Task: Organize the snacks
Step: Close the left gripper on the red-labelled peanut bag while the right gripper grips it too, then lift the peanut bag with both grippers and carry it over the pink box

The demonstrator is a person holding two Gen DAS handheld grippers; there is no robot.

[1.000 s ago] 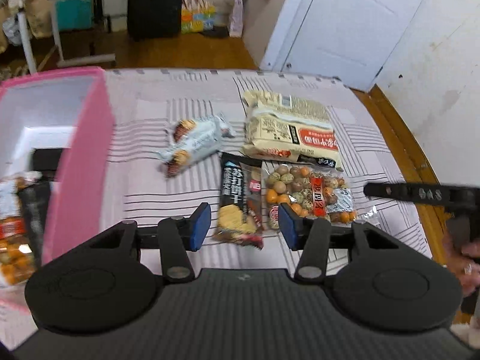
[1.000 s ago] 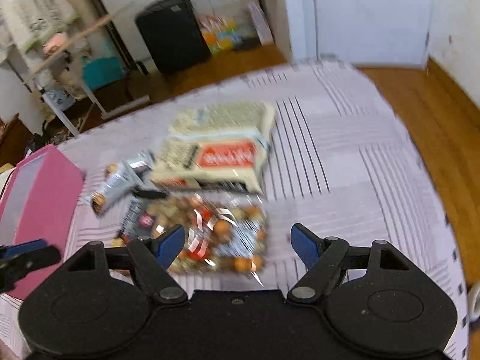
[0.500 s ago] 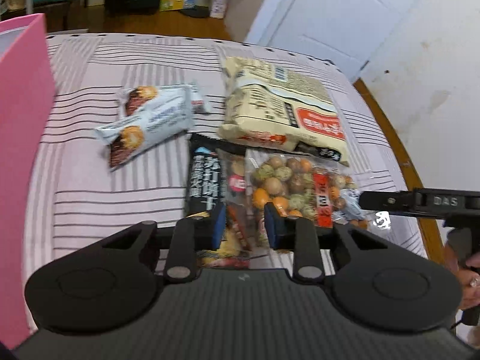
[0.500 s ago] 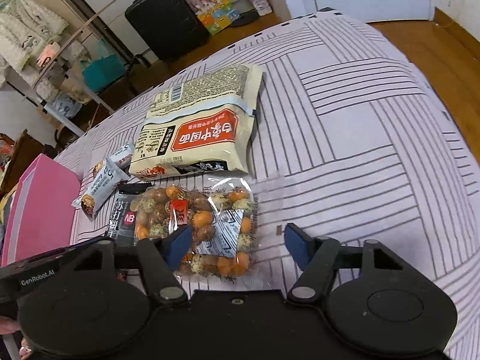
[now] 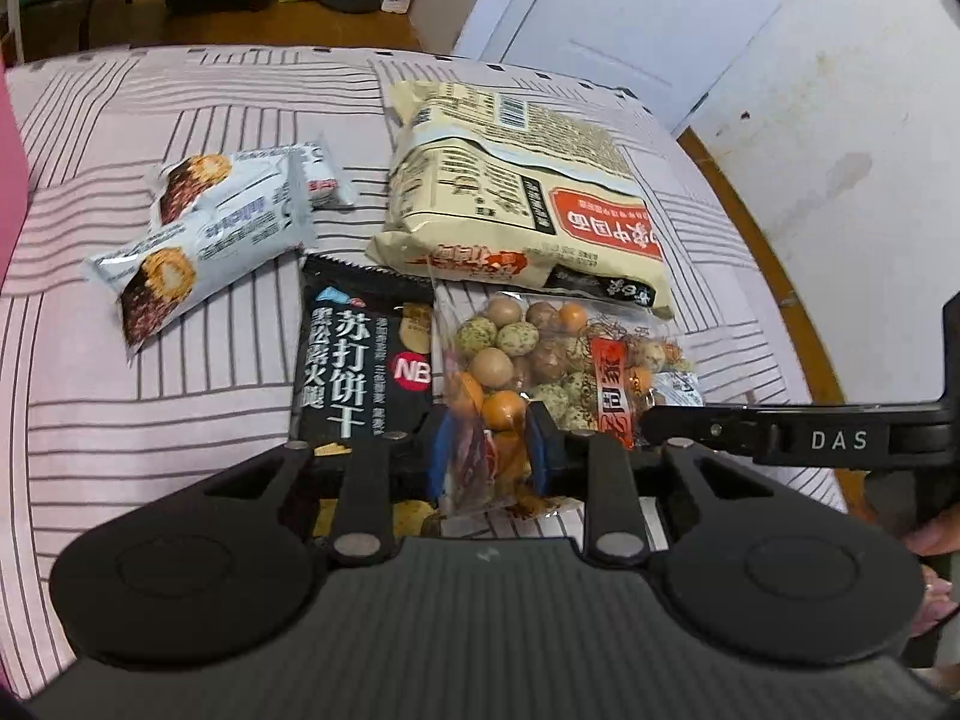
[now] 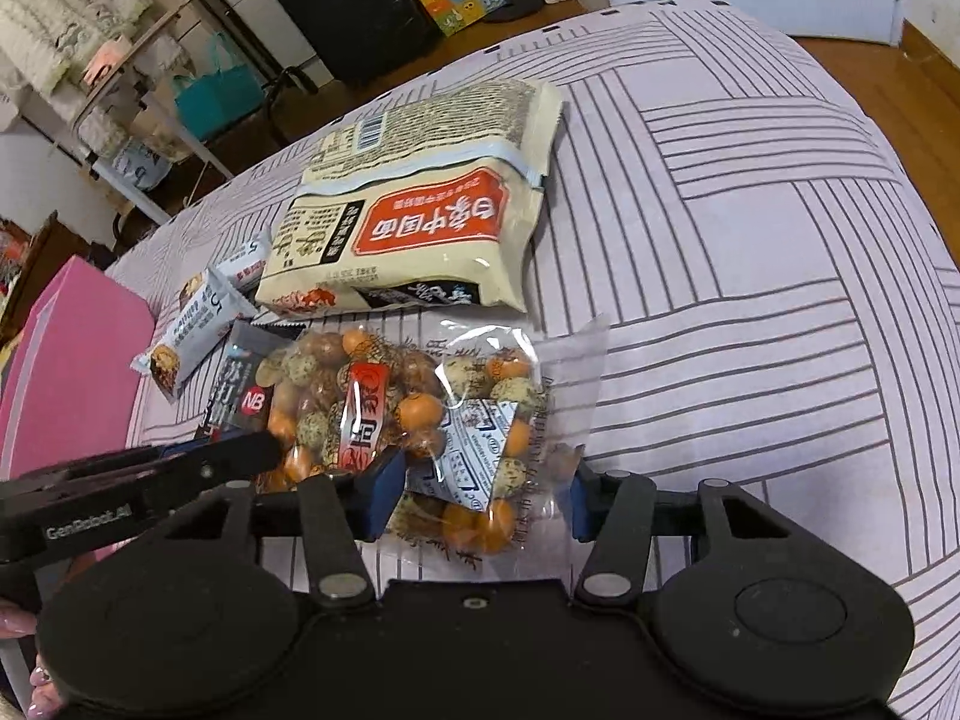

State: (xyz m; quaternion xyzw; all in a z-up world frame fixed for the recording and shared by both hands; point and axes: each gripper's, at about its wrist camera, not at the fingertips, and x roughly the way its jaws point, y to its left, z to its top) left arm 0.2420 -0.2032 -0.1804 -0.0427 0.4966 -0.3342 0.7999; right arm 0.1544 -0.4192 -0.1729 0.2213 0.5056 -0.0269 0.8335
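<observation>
Both grippers pointed steeply down at the clear nut bag (image 6: 420, 414) on the striped tablecloth (image 6: 750, 276). The left gripper (image 5: 487, 456) pinched its near left corner. The right gripper (image 6: 477, 495), jaws just closing, straddled its near right end, whether pressing it was unclear. The bag's long axis ran left-right, near the cream noodle pack (image 6: 414, 222).

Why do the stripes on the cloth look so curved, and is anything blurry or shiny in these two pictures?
Both wrist views use fisheye lenses, so the striped tablecloth bulges and its straight lines bow, most strongly in the right wrist view. Both are sharp, with even indoor light and soft shadows. In the right wrist view the clear bag of coated nuts throws small glints off its plastic; in the left wrist view the black cracker packet has a faint sheen.
</observation>
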